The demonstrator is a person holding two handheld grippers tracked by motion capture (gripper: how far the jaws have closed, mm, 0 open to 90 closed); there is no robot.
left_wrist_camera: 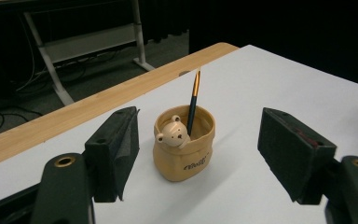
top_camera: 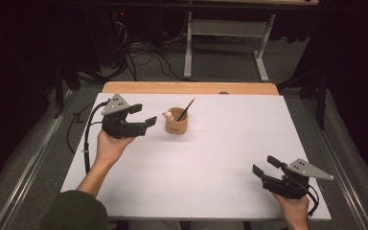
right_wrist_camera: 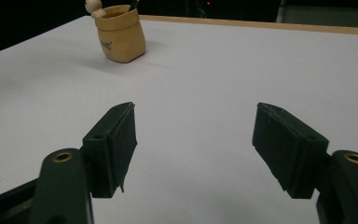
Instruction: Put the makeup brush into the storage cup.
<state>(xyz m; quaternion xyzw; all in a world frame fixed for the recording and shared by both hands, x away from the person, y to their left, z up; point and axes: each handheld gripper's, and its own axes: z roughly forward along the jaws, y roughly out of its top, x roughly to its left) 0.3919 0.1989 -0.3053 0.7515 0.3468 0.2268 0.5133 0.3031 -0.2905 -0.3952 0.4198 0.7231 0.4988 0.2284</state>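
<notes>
The left hand-held gripper (top_camera: 143, 116) is being held spread just beside the cup (top_camera: 176, 123) at mid-worktop (top_camera: 220, 158), likely lined up for grasping it. The right hand-held gripper (top_camera: 263, 165) is being kept spread, well apart, holding nothing.

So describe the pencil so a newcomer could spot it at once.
On the white table sheet, near its far wooden edge, stands a small tan sack-shaped holder with a bear figure at its rim. Leaning up out of it is the thin dark pencil with an orange upper end.
</notes>
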